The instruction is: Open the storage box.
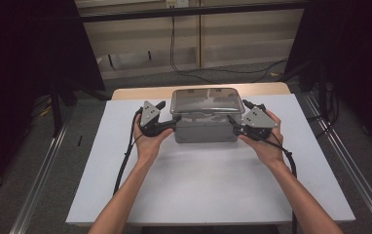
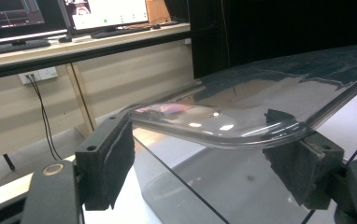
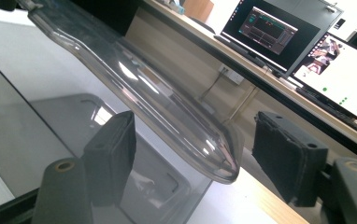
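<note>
High view: a grey box (image 1: 205, 130) with a clear lid (image 1: 206, 101) stands on the white counter (image 1: 198, 180), between the left gripper (image 1: 170, 115) and the right gripper (image 1: 237, 113), each at one end of the lid. Left gripper view: the lid's rounded edge (image 2: 223, 133) lies between the jaws; the right pad (image 2: 291, 161) meets the rim, the left pad (image 2: 116, 149) stands just clear, so the gripper is open. Right gripper view: the lid's corner (image 3: 214, 154) sits between parted jaws, touching neither pad; this gripper is open.
</note>
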A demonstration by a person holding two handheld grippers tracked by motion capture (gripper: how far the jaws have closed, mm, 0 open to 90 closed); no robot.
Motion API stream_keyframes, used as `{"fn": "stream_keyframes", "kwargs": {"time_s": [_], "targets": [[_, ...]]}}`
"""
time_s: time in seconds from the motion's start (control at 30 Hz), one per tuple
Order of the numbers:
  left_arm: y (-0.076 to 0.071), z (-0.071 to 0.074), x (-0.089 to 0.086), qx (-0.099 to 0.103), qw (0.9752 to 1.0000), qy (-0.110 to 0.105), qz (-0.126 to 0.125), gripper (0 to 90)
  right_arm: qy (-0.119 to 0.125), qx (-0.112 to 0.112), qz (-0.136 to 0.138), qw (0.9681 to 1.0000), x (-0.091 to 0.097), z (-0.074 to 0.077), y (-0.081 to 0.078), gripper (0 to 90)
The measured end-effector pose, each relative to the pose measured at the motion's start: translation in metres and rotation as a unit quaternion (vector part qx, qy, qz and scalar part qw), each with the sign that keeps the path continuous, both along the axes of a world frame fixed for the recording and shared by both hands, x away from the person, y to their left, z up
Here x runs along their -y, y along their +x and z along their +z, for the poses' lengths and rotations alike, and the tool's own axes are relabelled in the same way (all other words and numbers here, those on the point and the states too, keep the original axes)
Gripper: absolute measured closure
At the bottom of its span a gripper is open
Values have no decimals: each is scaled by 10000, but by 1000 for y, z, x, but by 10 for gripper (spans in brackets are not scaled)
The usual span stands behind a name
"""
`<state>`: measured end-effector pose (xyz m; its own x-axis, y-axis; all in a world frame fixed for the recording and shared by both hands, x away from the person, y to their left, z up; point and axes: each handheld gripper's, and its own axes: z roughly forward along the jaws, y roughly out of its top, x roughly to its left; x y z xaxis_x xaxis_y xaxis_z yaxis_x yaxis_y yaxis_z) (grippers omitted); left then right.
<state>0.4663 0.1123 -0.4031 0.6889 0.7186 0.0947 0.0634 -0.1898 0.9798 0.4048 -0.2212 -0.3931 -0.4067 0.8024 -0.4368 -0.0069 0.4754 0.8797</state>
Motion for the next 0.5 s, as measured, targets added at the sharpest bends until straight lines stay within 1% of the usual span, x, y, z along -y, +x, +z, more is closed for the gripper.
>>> {"fn": "stream_keyframes", "kwargs": {"time_s": [0.07,0.1,0.13,0.17,0.3,0.33,0.37,0.4,0.43,0.5], "targets": [[1,2,0,56,10000,73,-28,263,204,-16,20,9998,2,1,2,315],[1,3,0,50,10000,55,-34,263,247,-15,36,9997,3,1,3,326],[1,4,0,50,10000,30,-35,263,221,-5,50,9997,3,1,4,344],[2,5,-1,62,10000,57,-29,264,210,-11,65,9998,3,1,4,362],[3,7,0,89,9999,41,-61,269,271,-29,119,9996,4,1,6,392],[4,8,0,91,9999,58,-91,269,355,-15,132,9993,5,1,8,407],[4,8,0,91,9999,58,-91,269,355,-15,132,9993,5,1,8,407],[5,10,-1,92,9999,28,-89,269,417,-4,153,9990,6,2,9,418],[5,11,-1,90,9999,-48,-82,268,438,-31,166,9989,6,2,9,408],[6,11,-1,104,9999,-75,-110,269,457,-49,187,9988,7,4,11,399]]}}
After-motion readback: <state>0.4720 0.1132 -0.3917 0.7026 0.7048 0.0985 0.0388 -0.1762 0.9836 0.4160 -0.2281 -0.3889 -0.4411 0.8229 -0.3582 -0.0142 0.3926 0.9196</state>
